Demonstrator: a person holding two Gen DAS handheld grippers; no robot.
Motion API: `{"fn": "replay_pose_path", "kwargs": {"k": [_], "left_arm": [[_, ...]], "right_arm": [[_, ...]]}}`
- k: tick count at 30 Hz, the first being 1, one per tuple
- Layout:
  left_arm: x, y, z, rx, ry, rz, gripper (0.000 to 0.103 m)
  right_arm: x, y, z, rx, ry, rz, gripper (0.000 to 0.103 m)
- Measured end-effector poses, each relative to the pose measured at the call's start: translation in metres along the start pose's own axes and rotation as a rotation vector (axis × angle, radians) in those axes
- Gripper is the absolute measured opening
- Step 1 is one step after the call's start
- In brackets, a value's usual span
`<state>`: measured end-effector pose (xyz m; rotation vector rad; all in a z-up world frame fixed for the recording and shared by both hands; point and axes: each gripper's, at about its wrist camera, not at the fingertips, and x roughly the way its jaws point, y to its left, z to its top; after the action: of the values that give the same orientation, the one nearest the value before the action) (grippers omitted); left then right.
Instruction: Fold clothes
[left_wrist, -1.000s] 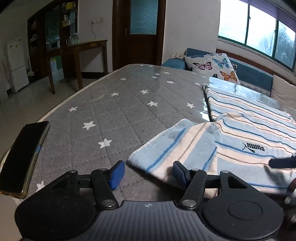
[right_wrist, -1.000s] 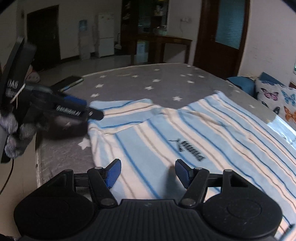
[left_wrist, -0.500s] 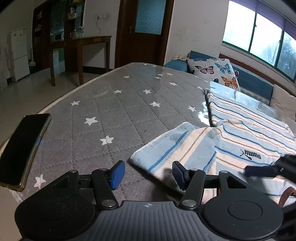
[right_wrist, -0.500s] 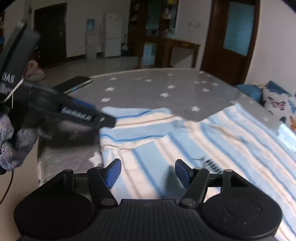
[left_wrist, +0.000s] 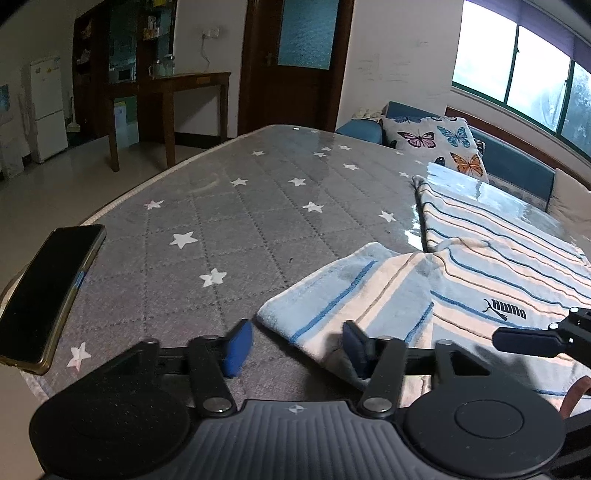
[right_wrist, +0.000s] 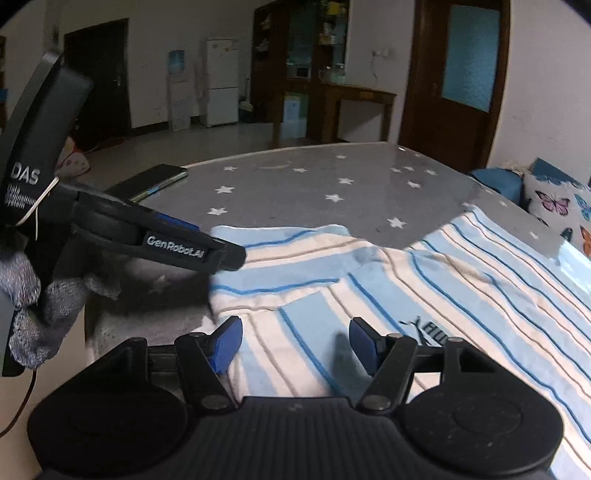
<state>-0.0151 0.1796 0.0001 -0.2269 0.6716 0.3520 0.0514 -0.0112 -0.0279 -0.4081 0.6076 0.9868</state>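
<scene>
Your striped shirt (left_wrist: 491, 280) lies spread flat on the star-patterned mattress (left_wrist: 240, 221), toward its near edge, with one sleeve (left_wrist: 347, 295) folded out toward the near corner. The logo (a leaping cat) faces up on the chest.

Your left gripper (left_wrist: 295, 345) sits low at the end of that sleeve, and its jaws are closing. The sleeve's hem lies between the blue pads (left_wrist: 236, 347), but they do not press on the cloth, so nothing is grasped. From the right wrist view you can see this gripper reaching in from the side, its tip at the sleeve's edge, with your gloved hand (right_wrist: 33, 314) around the handle.

Your right gripper (right_wrist: 293, 343) hovers released over the shirt's body just beside the logo, jaws well apart, holding nothing.

A dark phone (left_wrist: 44, 291) lies at the mattress's near left corner, well apart from the shirt. A butterfly-print cushion (left_wrist: 439, 142) rests past the far edge.
</scene>
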Motion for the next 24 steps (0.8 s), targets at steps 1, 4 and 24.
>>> {"fn": "replay_pose_path", "kwargs": {"k": [1, 4, 24], "left_arm": [[0.001, -0.002, 0.0, 0.008, -0.004, 0.002, 0.043], [0.003, -0.003, 0.001, 0.009, -0.009, -0.013, 0.016], [-0.057, -0.074, -0.005, 0.215, -0.155, -0.44, 0.008]], "right_arm": [[0.0, -0.001, 0.0, 0.006, 0.007, -0.01, 0.066], [0.004, -0.005, -0.006, 0.039, 0.028, -0.009, 0.065], [-0.059, -0.076, -0.014, 0.098, 0.011, -0.166, 0.066]]}}
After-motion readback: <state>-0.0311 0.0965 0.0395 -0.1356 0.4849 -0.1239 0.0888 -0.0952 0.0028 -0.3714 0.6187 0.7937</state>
